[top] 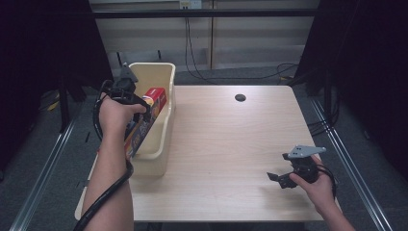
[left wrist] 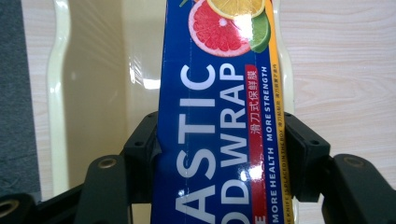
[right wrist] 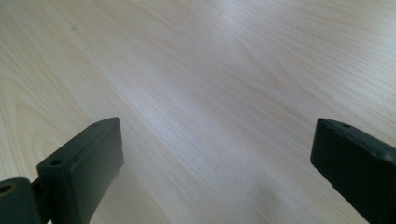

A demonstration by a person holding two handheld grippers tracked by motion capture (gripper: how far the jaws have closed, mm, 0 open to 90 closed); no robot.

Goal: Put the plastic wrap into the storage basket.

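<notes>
Meanwhile, my left hand-held gripper clamps the plastic wrap box tilted over the cream bin, where it could snag the rim, while my right hand-held gripper hangs wide open above the bench.

Both forearms are bare, no sleeves in sight. The left gripper is black, with a thick black cable looping from it and trailing down along the forearm. In the left gripper view its fingers are matte black blocks with small holes, joined to broader black links, each carrying a brass-coloured screw. The right gripper is black too, topped by a grey three-cornered plate with small dark holes, and a thin black cable curls behind it. Its fingers are plain black rectangular blocks with a small hole near the edge.
</notes>
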